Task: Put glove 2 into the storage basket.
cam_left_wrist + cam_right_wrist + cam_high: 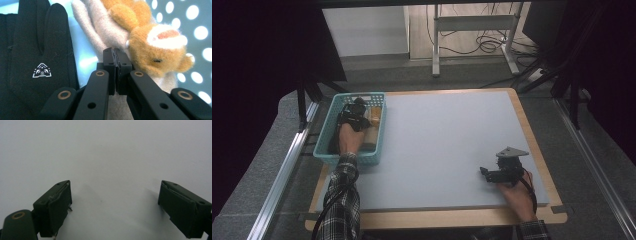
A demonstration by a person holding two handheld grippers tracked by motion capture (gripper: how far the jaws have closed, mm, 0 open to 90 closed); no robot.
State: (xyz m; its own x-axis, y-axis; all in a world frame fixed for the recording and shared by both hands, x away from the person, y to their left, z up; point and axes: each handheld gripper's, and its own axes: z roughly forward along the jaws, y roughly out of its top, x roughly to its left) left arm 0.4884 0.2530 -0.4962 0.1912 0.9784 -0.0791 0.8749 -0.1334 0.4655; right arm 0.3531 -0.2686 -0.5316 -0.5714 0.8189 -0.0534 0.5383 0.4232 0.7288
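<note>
Where basket (325, 150) crowds: glove (37, 57), plush bear (155, 47).

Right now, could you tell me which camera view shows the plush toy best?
The left gripper view: the plush toy shows close up, orange fur and face clear. The high view gives a small tan patch in the basket.

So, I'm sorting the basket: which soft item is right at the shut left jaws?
The beige glove, lying between the black glove and the orange plush toy; the left gripper meets it.
</note>
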